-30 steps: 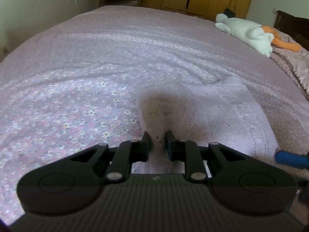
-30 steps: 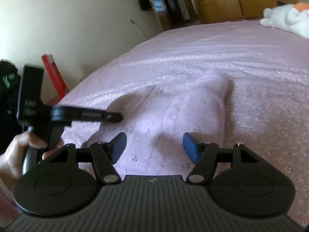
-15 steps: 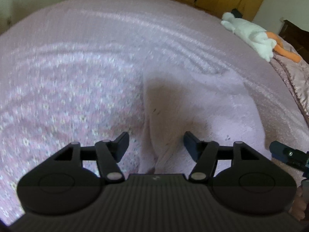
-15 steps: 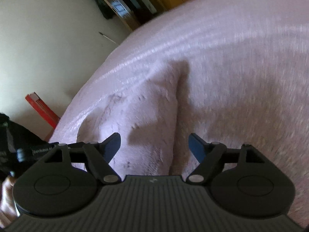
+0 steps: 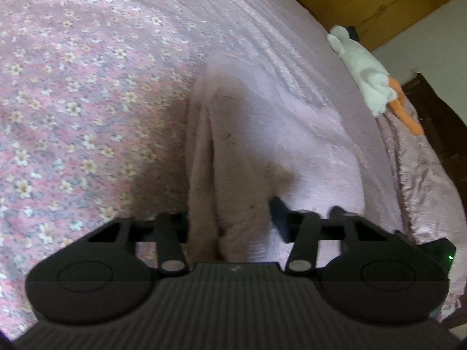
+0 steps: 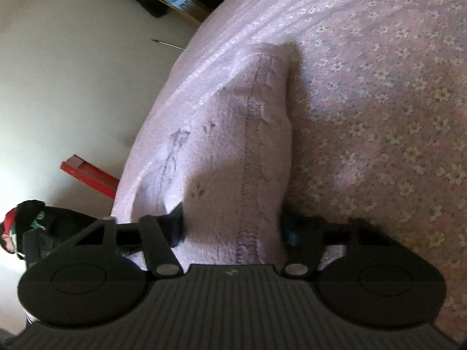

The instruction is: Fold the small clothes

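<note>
Both jaws spread: left hand-held gripper [image 5: 230, 218] and right hand-held gripper [image 6: 233, 227] straddle the pink garment [image 5: 271, 134]. I'd pinch both near corners evenly before folding.

Left gripper [image 5: 230, 218] spread wide, pink fleece garment [image 5: 262, 145] bunched between fingers. Floral bedspread [image 5: 73, 102] at 9 o'clock. White plush toy [image 5: 364, 75] at 2 o'clock. Wooden wardrobe [image 5: 364, 0] at 1 o'clock.
</note>
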A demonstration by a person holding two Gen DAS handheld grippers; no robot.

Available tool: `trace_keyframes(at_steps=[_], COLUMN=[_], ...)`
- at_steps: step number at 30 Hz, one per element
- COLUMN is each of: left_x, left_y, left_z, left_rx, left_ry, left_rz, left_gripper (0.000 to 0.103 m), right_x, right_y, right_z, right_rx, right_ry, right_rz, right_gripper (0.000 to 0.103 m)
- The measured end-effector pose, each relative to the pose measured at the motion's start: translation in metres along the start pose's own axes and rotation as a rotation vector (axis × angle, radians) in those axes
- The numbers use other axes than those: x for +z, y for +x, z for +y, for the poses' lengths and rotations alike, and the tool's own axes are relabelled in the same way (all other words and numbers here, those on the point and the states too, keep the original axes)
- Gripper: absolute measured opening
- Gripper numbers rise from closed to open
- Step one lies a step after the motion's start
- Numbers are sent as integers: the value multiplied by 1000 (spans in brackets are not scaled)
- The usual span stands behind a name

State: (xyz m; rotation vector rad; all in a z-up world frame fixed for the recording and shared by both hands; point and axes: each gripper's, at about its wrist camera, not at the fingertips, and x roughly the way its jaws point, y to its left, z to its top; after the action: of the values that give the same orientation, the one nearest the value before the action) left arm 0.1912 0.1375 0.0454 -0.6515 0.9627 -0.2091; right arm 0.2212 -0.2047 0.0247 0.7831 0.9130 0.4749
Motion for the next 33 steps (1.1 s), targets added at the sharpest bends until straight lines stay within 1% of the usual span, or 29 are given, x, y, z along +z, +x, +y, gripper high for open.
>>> trace_keyframes(at_steps=[1, 2, 6, 10, 12, 15, 18, 21, 23, 24, 26, 27, 28, 31, 33], left_x=[1, 1, -2, -19, -33, -56, -82, -106, -119, -125, -135, -138, -140, -141, -142], left_y=[-3, -6, -22, -28, -31, -35, -39, -41, -40, -38, -35, -33, -32, -36, -42], left_z=[-1, -2, -12, -31, -42, -58, -74, -80, -82, -84, -83, -83, -81, -77, -77], left_rx=[-10, -25, -108, -150, -165, -175, -165, -147, -112, -78, -9, 20, 31, 30, 45], left_ry=[1, 1, -12, -1, 15, 50, 121, 166, 188, 202, 239, 258, 264, 257, 265], left_rz=[0, 2, 17, 58, 76, 106, 128, 149, 161, 167, 168, 163, 157, 142, 131], left_gripper=[40, 38, 38, 38, 38, 38, 38, 38, 39, 40, 41, 43, 44, 44, 47], right_x=[2, 2, 9, 8, 3, -9, -24, -41, -55, -64, -76, -82, -88, -102, -106], right_y=[-1, -7, -36, -73, -94, -124, -152, -172, -177, -181, -178, -174, -173, -166, -166], right_z=[3, 7, 28, 50, 57, 60, 57, 46, 39, 33, 26, 23, 20, 8, 3], right_rx=[-1, -1, 18, -36, -67, -99, -123, -148, -169, -178, -200, -218, -234, -274, -270], right_ry=[3, 1, 15, -59, -86, -93, -81, -59, -44, -43, -37, -36, -41, -60, -59], right_rz=[-2, -6, -21, -15, -8, -8, -10, -7, -3, 1, 8, 8, 4, -16, -30], right_gripper=[56, 54, 52, 52, 52, 52, 52, 53, 53, 53, 53, 54, 54, 58, 60])
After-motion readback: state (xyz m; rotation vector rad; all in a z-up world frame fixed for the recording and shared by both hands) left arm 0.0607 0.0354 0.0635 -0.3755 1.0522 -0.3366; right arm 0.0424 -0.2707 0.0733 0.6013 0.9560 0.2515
